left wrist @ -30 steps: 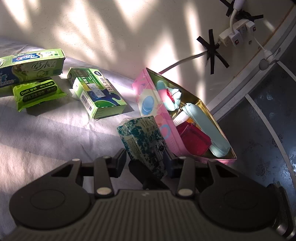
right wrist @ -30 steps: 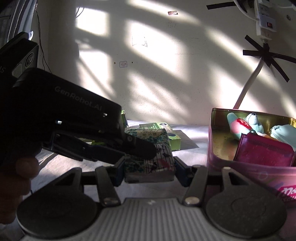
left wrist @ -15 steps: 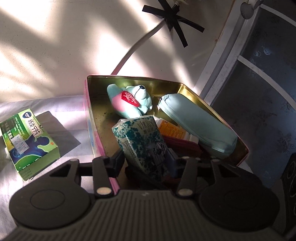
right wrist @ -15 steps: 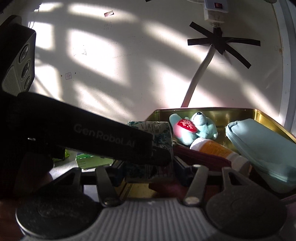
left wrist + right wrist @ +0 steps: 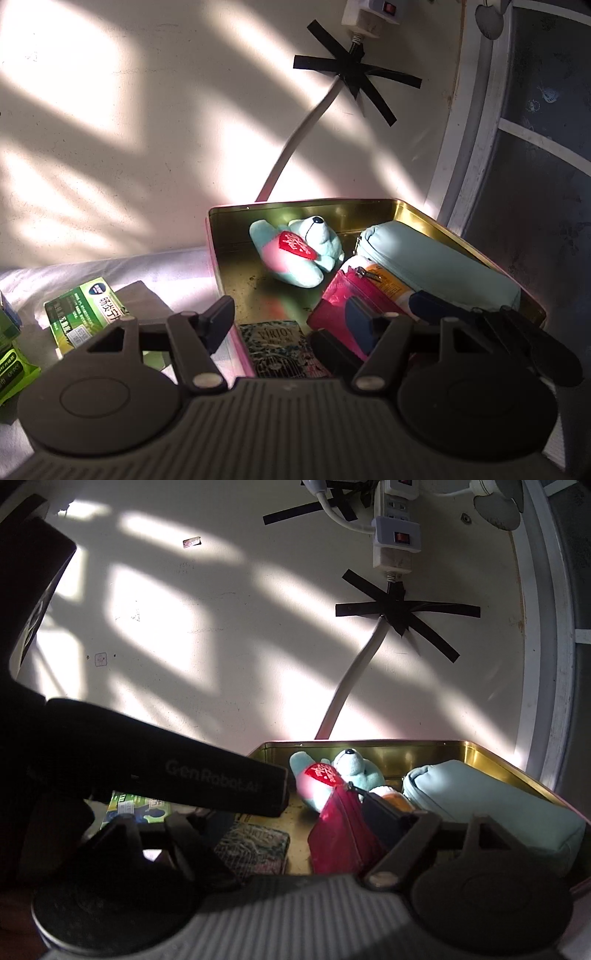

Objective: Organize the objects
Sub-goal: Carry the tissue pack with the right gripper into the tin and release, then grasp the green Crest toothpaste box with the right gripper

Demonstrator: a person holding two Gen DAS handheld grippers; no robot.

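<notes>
The patterned packet (image 5: 279,345) is lying flat in the gold tin (image 5: 306,208), sitting loose between the spread jaws of the left gripper (image 5: 291,321). The right gripper (image 5: 303,821) is likewise gaping over it. Only the left view is showing the green boxes (image 5: 86,314) resting outside on the white cloth (image 5: 166,266).

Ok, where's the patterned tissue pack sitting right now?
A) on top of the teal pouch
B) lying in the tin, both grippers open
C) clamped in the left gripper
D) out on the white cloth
B: the tissue pack lies on the tin floor beside the red pouch, below the open left gripper; the right gripper is open too.
</notes>
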